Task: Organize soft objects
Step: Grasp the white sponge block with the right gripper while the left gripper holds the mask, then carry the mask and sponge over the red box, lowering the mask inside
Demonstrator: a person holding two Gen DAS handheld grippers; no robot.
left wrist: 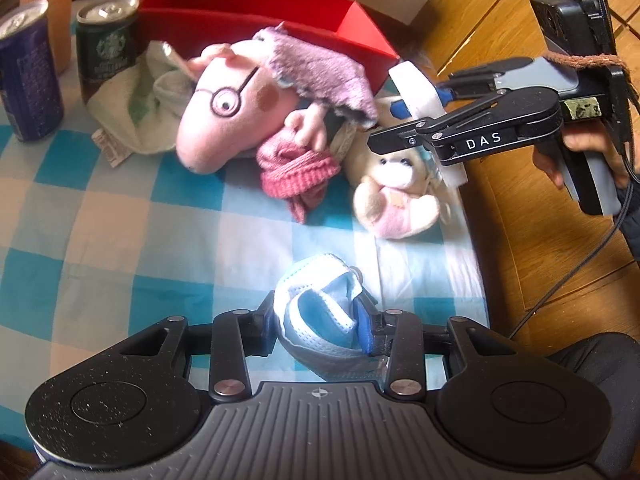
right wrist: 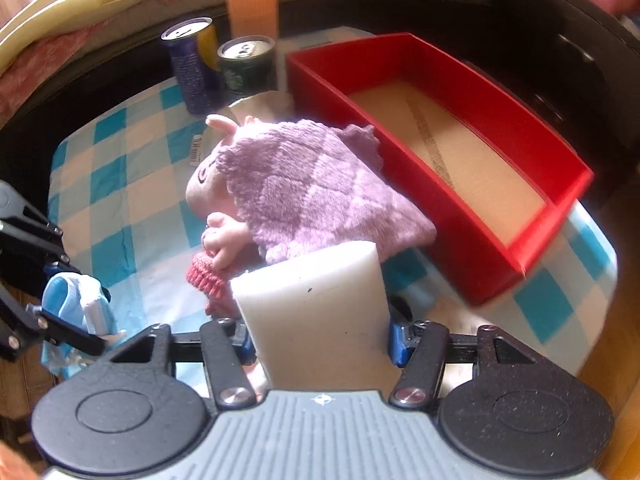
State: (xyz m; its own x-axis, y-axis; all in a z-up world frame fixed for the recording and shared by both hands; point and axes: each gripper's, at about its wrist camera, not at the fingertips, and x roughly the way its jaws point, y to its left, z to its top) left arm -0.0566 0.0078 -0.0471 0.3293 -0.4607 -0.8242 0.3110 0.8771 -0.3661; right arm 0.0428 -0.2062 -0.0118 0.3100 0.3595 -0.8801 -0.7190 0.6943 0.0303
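Observation:
My left gripper (left wrist: 320,320) is shut on a crumpled blue face mask (left wrist: 320,300), low over the checked tablecloth (left wrist: 120,220). My right gripper (right wrist: 320,332) is shut on a white foam block (right wrist: 316,300), held at the table's right edge just above a small cream bear plush (left wrist: 392,196). A pink pig plush (left wrist: 224,120) lies mid-table with a purple fleece cloth (left wrist: 320,76) draped over it and a pink knitted sock (left wrist: 296,172) at its front. Behind them stands a red box (right wrist: 480,92), nothing on its cardboard floor. The right wrist view shows the left gripper (right wrist: 76,304) with the mask (right wrist: 64,296).
Two drink cans, one purple (left wrist: 28,72) and one dark green (left wrist: 108,48), stand at the back left by an orange ribbed cylinder (left wrist: 48,0). A pale green towel (left wrist: 132,104) lies next to the pig. Wooden floor (left wrist: 520,260) runs along the table's right edge.

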